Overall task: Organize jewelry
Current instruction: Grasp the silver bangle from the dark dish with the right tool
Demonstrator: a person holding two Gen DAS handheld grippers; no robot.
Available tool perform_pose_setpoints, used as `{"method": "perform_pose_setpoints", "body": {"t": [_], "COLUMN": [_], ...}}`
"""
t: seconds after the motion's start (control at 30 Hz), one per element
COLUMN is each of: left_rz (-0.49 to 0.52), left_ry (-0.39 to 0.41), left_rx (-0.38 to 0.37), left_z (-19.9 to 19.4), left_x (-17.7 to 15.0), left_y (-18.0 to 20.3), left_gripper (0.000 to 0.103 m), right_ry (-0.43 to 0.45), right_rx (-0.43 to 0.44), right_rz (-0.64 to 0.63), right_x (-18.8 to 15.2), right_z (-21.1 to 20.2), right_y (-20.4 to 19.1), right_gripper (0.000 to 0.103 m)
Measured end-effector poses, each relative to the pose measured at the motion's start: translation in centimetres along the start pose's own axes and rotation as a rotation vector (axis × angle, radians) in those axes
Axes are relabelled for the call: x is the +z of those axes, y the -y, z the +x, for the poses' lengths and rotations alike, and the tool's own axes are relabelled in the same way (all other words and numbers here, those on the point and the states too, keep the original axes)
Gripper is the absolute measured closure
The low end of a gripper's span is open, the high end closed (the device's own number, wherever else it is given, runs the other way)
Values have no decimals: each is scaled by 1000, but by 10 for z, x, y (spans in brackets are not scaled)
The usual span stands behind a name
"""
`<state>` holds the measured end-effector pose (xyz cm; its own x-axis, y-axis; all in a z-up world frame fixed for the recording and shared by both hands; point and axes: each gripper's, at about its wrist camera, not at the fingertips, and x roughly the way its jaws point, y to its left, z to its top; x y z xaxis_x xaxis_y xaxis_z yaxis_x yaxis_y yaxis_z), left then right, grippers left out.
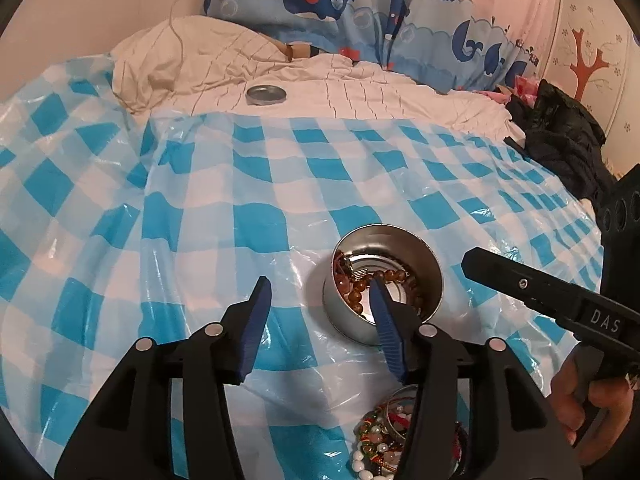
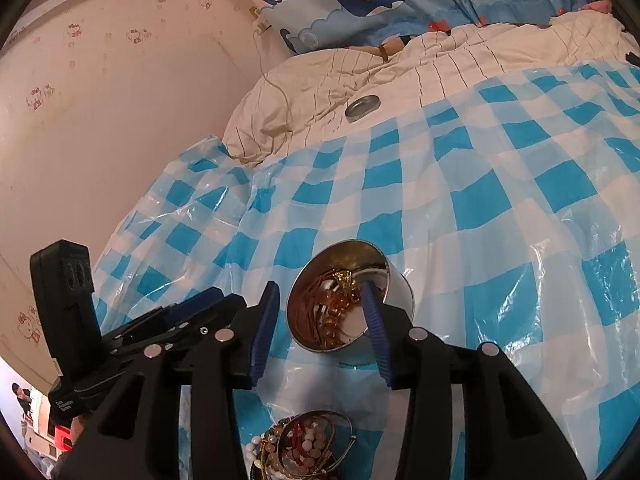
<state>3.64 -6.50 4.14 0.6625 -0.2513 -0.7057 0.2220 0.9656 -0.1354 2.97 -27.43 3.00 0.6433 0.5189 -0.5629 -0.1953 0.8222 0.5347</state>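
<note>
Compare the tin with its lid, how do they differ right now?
The tin is deep and sits on the checked plastic sheet; the lid is shallow and lies farther back on the white bedding. The tin holds bead bracelets; the lid looks empty. Both are round, silver metal.

Round metal tin point(image 1: 424, 264) center frame, open, upright, brown beads inside. Mixed bracelet pile point(image 1: 384, 440) at bottom edge.

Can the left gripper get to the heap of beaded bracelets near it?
Probably yes. The left gripper is open and empty, and the heap of beaded bracelets lies uncovered just below it.
</note>
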Motion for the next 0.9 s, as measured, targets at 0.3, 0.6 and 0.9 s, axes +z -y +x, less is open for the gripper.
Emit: {"method": "perform_pose_setpoints", "body": {"t": [0.3,0.6,0.9], "left_rz": [49,46,34], "left_ry": [12,-14,-53], "left_rx": [36,34,39], "left_z": [-7,-15,-22], "left_x": [-3,-16,-36], "left_y": [9,5,-6], "left_gripper": [48,40,34], "right_ry": [-18,-66,-221], "right_rx": [-30,-45,-22], "right_rz": [-14,-69,-180], "right_x": [-7,-24,-70], "right_z": [-9,-24,-11], "right_y": [4,4,-14], "right_gripper": [53,45,35]}}
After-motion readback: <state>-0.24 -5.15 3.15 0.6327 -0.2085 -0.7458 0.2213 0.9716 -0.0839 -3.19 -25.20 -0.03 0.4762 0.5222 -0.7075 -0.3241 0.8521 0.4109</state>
